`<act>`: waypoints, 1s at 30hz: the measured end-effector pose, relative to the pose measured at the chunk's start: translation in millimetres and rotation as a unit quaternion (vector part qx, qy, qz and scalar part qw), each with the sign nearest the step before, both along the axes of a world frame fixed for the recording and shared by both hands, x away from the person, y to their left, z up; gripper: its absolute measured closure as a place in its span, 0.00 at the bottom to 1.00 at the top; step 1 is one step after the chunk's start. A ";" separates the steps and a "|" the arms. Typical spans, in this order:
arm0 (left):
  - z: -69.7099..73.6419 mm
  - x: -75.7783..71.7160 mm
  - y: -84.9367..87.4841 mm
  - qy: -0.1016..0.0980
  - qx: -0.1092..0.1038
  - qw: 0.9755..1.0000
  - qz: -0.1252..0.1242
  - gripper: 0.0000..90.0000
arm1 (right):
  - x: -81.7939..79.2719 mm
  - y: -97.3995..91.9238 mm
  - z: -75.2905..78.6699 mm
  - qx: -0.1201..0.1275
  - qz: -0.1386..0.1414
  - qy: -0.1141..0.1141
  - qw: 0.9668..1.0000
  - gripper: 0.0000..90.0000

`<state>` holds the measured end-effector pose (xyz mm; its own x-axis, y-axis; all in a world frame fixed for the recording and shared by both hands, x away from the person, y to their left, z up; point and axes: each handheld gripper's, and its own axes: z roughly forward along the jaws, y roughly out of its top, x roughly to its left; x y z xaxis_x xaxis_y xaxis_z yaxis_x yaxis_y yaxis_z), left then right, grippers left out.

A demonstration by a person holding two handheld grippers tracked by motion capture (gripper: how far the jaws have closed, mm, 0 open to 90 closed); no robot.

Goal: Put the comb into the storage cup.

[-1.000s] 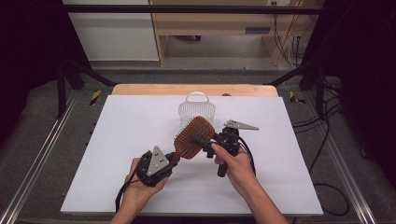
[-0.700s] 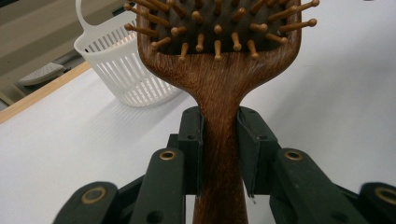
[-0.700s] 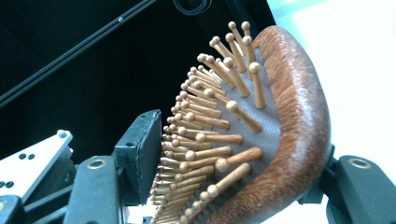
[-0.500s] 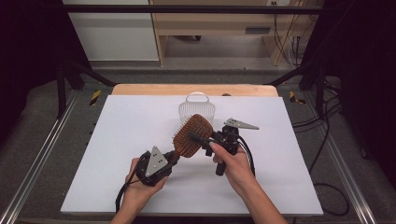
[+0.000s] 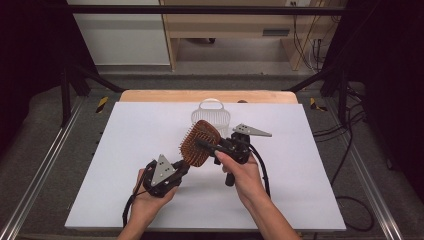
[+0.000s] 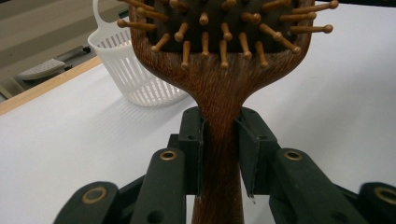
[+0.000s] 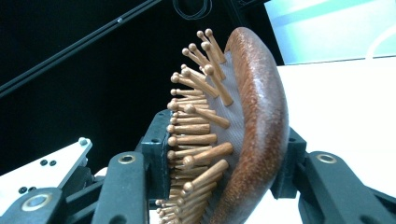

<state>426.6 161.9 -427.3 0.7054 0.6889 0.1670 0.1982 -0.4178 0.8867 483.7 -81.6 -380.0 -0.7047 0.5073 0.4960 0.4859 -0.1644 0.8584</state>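
Observation:
A brown wooden paddle hairbrush [image 5: 200, 142] with wooden pins is held above the white table between both grippers. My left gripper [image 5: 183, 166] is shut on its handle [image 6: 218, 140], just below the head, with the pins facing the camera and the head [image 6: 219, 42] pointing towards the basket. My right gripper [image 5: 214, 148] comes in from the right and is shut across the brush head [image 7: 254, 112], one jaw against the pins [image 7: 196, 126] and the other against the curved back. A hand holds each gripper.
A white slotted plastic basket [image 5: 211, 116] with a handle stands just behind the brush, also in the left gripper view [image 6: 135, 70]. The white table sheet [image 5: 125, 135] ends at a wooden strip [image 5: 150, 96] at the back. Metal rails run along both sides.
The brush and both grippers have drifted slightly to the left and up. Both grips stay as they were.

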 end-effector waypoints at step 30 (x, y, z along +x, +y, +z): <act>-4.5 3.2 4.5 0.015 -0.029 0.999 0.003 0.80 | -1.3 7.7 1.7 -0.012 -0.008 -0.014 1.000 0.63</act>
